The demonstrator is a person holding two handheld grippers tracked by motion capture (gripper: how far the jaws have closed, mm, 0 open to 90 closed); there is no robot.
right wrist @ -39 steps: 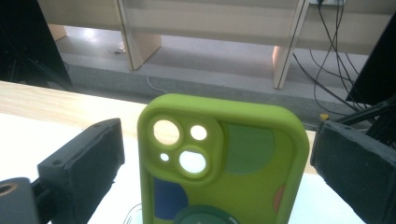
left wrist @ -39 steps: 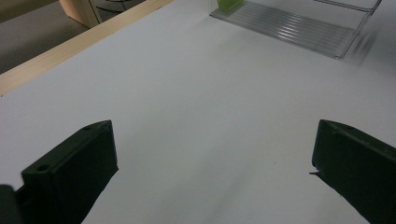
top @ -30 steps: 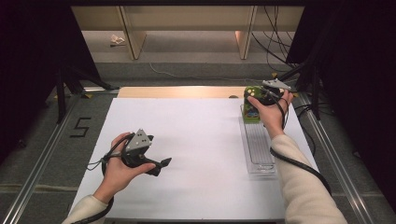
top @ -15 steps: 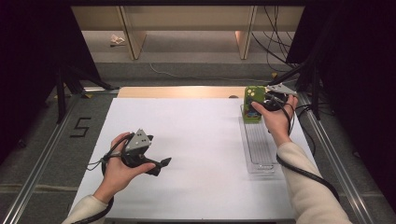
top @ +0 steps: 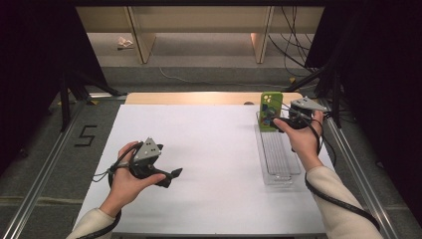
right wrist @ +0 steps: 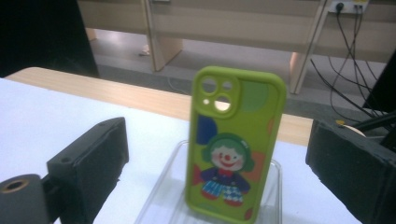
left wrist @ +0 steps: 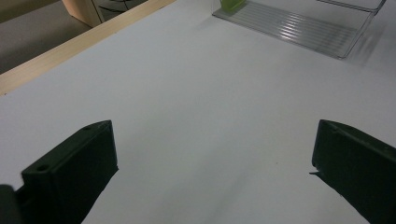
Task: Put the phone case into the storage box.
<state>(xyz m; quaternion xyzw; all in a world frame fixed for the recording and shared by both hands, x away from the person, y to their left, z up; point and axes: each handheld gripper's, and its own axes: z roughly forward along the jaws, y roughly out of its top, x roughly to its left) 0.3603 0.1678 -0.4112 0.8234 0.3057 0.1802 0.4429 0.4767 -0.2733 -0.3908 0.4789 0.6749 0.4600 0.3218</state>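
nearest us, our left gripper (top: 169,175) hovers over the white table sheet (top: 209,149), jaws wide. farther off, our right gripper (right wrist: 219,186) gapes wide before a lime-green phone case (right wrist: 233,140) printed with a clown, standing upright in the clear ribbed plastic tray (top: 278,159).

Left claw (top: 171,175) spread wide, low at near left, right claw (top: 274,121) gaping, reaching far right

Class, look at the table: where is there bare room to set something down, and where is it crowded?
The white sheet lies bare between the left tongs and the clear rack. The far right is crowded: green phone case standing in the rack, right tongs beside it.
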